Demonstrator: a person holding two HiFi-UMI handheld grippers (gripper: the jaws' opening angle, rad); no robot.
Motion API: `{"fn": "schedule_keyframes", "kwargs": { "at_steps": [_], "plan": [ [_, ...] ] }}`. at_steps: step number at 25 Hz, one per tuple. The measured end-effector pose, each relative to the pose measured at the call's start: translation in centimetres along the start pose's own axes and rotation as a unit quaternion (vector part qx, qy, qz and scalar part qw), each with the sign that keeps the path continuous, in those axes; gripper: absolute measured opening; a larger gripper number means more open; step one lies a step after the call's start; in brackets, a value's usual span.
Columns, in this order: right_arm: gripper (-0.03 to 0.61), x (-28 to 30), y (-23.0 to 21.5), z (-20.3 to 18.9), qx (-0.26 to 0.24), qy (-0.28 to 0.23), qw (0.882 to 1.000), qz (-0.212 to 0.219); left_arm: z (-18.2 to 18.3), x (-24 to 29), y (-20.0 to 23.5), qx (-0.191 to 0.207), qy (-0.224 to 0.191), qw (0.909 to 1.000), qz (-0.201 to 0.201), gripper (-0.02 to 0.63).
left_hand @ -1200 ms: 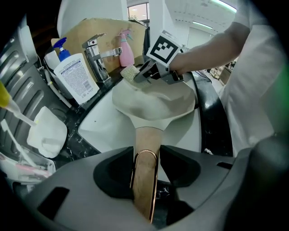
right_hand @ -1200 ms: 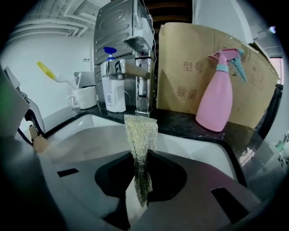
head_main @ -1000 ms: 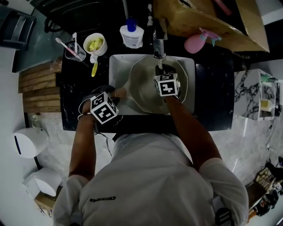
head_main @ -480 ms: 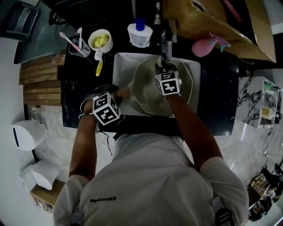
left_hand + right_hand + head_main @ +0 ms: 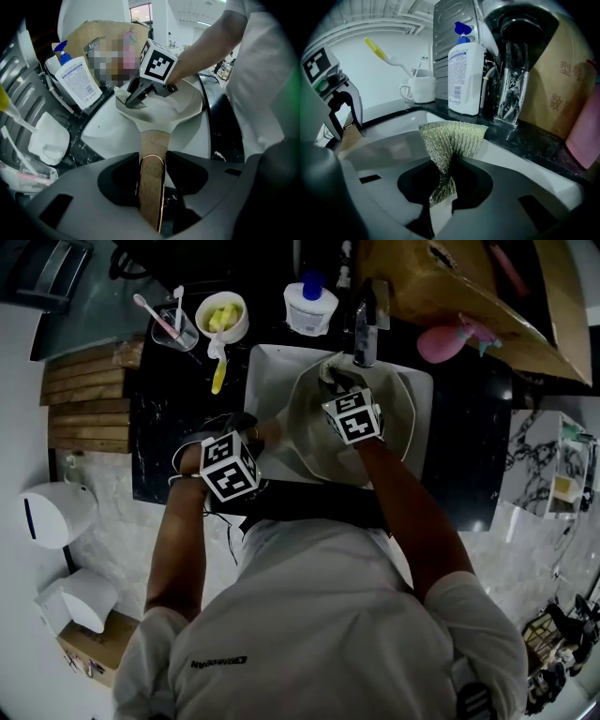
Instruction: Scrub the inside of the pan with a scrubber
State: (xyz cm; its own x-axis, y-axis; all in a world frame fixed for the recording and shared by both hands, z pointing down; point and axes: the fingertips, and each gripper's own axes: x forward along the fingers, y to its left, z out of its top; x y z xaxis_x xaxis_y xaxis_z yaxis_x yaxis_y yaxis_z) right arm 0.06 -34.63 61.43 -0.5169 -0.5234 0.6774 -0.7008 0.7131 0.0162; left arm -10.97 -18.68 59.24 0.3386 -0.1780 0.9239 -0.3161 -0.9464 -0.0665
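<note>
Jaws on my left gripper [image 5: 152,187] are clamped on the pan's [image 5: 309,442] wooden handle [image 5: 152,150]. My right gripper [image 5: 443,197] pinches the mesh scrubber [image 5: 450,136]. I read 型号 and 数量 on the box [image 5: 553,93]; the bottle [image 5: 465,77] label is too small to read. Both arms reach over the sink [image 5: 267,381]. The scrubber sits at the pan's far wall below the faucet [image 5: 366,329], slightly left of a second ago.

The pan [image 5: 305,432] is pale and wide, with a light wooden handle [image 5: 152,173]. The handle runs straight back between the jaws of the left tool [image 5: 152,187], which clamp it, and the bowl lies ahead of that tool. The scrubber [image 5: 450,136] is a crumpled silvery-gold mesh pad. The right tool [image 5: 443,197] pinches its lower end, and it fans out ahead of the jaws at the pan's far rim (whether it touches is unclear).
</note>
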Motion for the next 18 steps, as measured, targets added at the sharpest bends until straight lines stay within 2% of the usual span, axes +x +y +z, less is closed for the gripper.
{"fn": "schedule_keyframes", "kwargs": {
  "at_steps": [5, 8, 18],
  "plan": [
    [0.086, 0.2, 1.4, -0.5, -0.015, 0.007, 0.999, 0.044, 0.0, 0.0, 0.0, -0.002, 0.002, 1.0000, 0.001, 0.189],
    [0.086, 0.2, 2.9, -0.5, -0.041, 0.009, 0.997, 0.070, 0.0, 0.0, 0.0, -0.001, 0.001, 1.0000, 0.004, 0.189],
    [0.086, -0.6, 7.7, -1.0, -0.110, 0.020, 0.982, 0.152, 0.0, 0.0, -0.1, 0.001, -0.004, 1.0000, 0.007, 0.189]
  ]
}}
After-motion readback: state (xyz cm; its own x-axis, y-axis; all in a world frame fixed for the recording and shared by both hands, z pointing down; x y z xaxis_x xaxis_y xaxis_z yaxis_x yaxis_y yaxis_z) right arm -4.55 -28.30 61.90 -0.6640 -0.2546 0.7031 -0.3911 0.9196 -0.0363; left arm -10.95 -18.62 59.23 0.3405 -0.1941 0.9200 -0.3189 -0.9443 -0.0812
